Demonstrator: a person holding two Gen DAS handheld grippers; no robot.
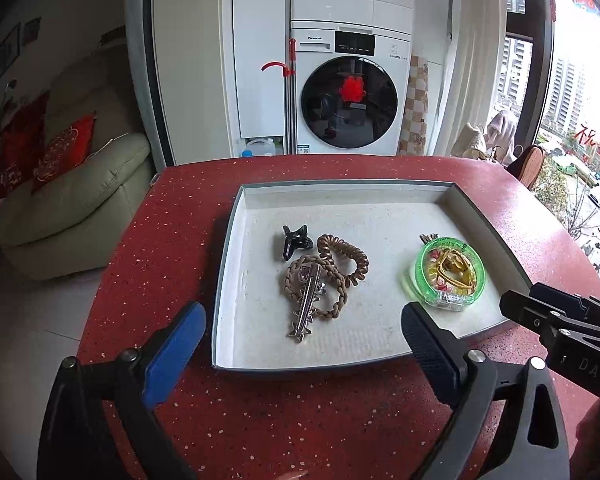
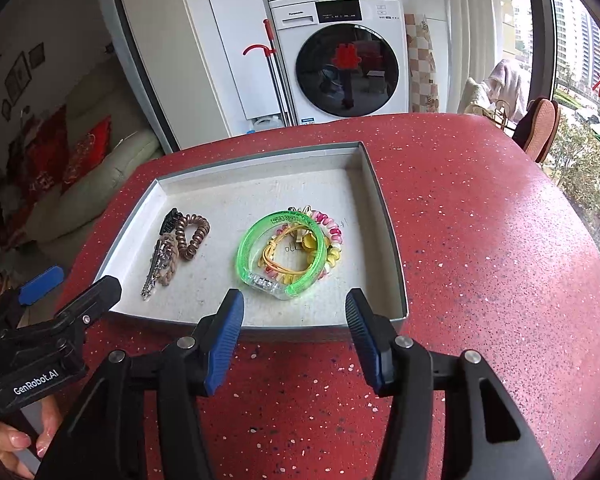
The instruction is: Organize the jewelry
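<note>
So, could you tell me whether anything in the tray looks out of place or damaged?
Nothing looks damaged or spilled. The tray holds two loose heaps: a silver hair clip lies across the braided hair tie, beside a coil hair tie and black claw clip; the green bangle rings smaller hair ties. Everything sits inside the tray.

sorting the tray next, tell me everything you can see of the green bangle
The green bangle is a translucent, glittery plastic-looking ring with a clear blocky section at its near side. It lies roughly flat in the right half of the tray, ringing yellow elastic bands and resting against a pink-and-white coil tie. No gripper touches it.
</note>
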